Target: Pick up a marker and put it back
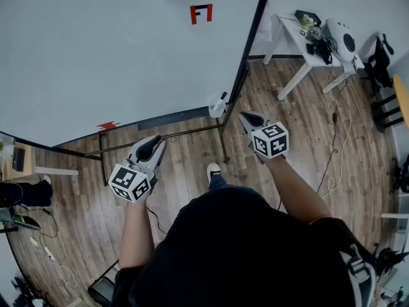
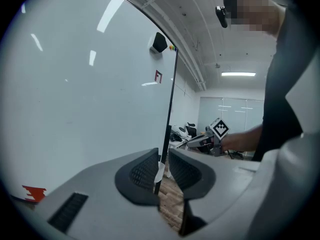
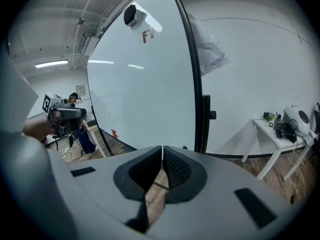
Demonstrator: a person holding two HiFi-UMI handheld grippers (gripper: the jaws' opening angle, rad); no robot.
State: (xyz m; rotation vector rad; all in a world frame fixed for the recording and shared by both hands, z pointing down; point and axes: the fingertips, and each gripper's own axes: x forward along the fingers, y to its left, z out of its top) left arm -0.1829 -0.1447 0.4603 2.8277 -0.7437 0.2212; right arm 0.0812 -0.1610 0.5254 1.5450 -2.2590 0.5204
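Note:
A marker (image 1: pixel 222 98) stands in a small white cup (image 1: pixel 216 110) fixed to the whiteboard's black right post (image 1: pixel 246 62). My right gripper (image 1: pixel 250 118) hovers just right of and below the cup, shut with nothing in it; its pads meet in the right gripper view (image 3: pixel 162 148). My left gripper (image 1: pixel 152 147) hangs lower left, in front of the board's bottom rail. Its jaws (image 2: pixel 161 153) stand almost together with only a thin slit, holding nothing. Through that slit the white cup (image 2: pixel 159 170) and post show.
The big whiteboard (image 1: pixel 96 50) carries red marks (image 1: pixel 200 13) and stands on a black frame over wood flooring. A white table (image 1: pixel 316 53) with gear stands at the right, a cable (image 1: pixel 335 152) trails on the floor, and a desk (image 1: pixel 16 162) sits far left.

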